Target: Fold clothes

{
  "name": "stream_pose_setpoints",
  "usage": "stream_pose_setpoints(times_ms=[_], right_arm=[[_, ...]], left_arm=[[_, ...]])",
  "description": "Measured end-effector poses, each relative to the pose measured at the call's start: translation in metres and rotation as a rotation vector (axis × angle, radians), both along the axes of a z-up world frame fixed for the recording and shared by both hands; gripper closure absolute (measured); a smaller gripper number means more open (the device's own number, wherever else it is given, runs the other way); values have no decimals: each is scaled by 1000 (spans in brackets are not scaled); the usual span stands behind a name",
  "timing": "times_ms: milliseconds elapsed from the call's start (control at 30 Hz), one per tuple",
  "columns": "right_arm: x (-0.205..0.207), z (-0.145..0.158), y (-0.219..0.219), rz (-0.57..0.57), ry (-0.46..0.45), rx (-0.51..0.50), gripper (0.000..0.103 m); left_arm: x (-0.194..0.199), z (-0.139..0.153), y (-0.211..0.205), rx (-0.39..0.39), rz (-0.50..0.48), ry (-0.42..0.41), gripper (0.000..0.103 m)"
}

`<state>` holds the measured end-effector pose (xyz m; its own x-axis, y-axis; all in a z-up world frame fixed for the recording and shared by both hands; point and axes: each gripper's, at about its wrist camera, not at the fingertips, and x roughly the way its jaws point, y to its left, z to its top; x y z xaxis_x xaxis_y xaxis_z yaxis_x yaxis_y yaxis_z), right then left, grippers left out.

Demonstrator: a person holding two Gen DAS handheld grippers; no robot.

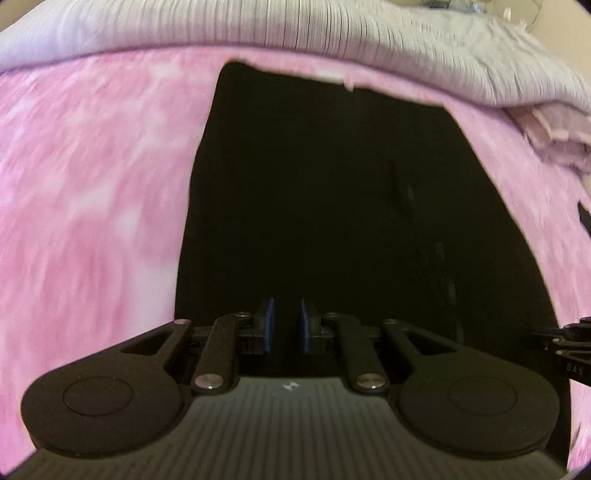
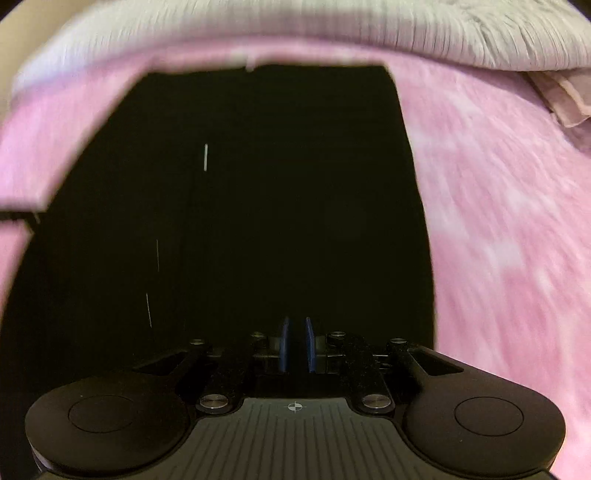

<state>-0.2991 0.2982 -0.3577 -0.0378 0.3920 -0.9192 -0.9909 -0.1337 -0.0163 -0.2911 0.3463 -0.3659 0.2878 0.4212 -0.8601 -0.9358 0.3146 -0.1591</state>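
Black garment spread flat on a pink mottled blanket, filling the middle of both views. Far edge of the garment close to a pale ribbed cover at the top; small white tag at that far edge. In the right wrist view the same black garment dark and almost without detail, with a few thin pale threads on its left part; pink blanket to the right, pale ribbed cover above, white tag at the far edge.

Left gripper low over the near part of the garment, blue pads set narrow with a small gap between them; nothing visible in the gap. Right gripper also over the near part of the garment, blue pads narrow, almost together, gap dark; cannot tell whether cloth is pinched there. Part of the right gripper at the right edge of the left wrist view. Folded pale pink cloth at the upper right, touching the ribbed cover. Both pictures blurred.
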Motion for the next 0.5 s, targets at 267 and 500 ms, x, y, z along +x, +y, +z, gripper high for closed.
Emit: stream_pose_setpoints(times_ms=[267,500], right_arm=[[18,1,-112,-63,-18,-96,91],[41,10,-195,9,12,-102,91]], left_arm=[[-29,-3,-140,-86,2,72,91],[-43,10,-230,-99,60,140,91]])
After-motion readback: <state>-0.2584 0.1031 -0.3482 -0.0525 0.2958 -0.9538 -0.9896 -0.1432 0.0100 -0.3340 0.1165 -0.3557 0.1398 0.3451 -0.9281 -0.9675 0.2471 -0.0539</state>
